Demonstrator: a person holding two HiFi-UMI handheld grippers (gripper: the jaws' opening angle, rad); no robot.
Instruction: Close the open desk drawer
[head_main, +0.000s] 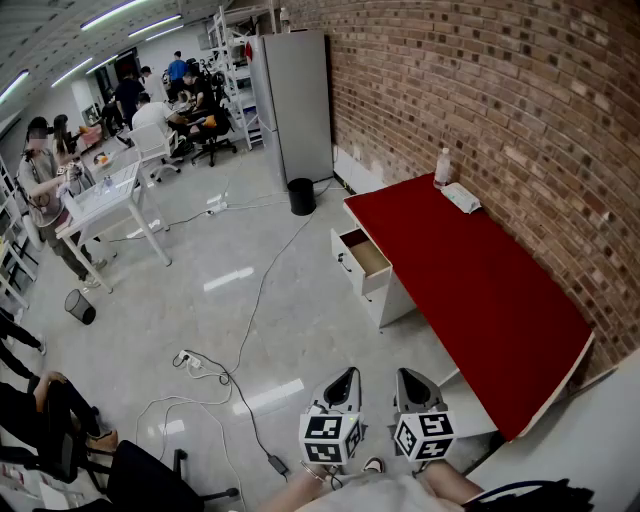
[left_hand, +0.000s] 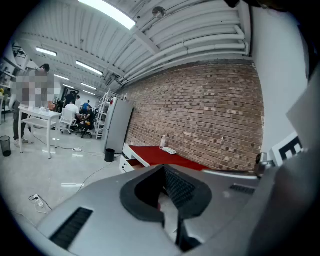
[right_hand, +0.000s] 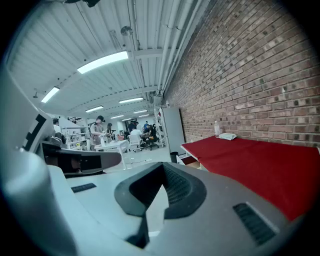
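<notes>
Red-brick wall (head_main: 520, 100) runs along the right, and the long red-topped desk w/ white frame (head_main: 480, 280) sits against it. At the desk's far-left corner the white pedestal drawer w/ pale wood interior (head_main: 362, 258) is pulled well out to the left and not yet shut. Left grey two-jaw gripper (head_main: 343, 378) and right grey two-jaw gripper (head_main: 410, 380) are side by side at the near end. Both have jaws fully together and nothing betw. them. Drawer is well apart from both, far ahead. It is slightly left of the right jaws' line (right_hand: 188, 160), and far and left of the left jaws' line (left_hand: 127, 164). No contact yet, so task looks unstarted. Risks (my est.): thin black floor cable (head_main: 262, 285) crosses the approach and could catch a foot. Narrow closed tips pushing off-centre may skew or jam the drawer, or slip off its front. Too hard a shove could slam it and make it bounce back.
</notes>
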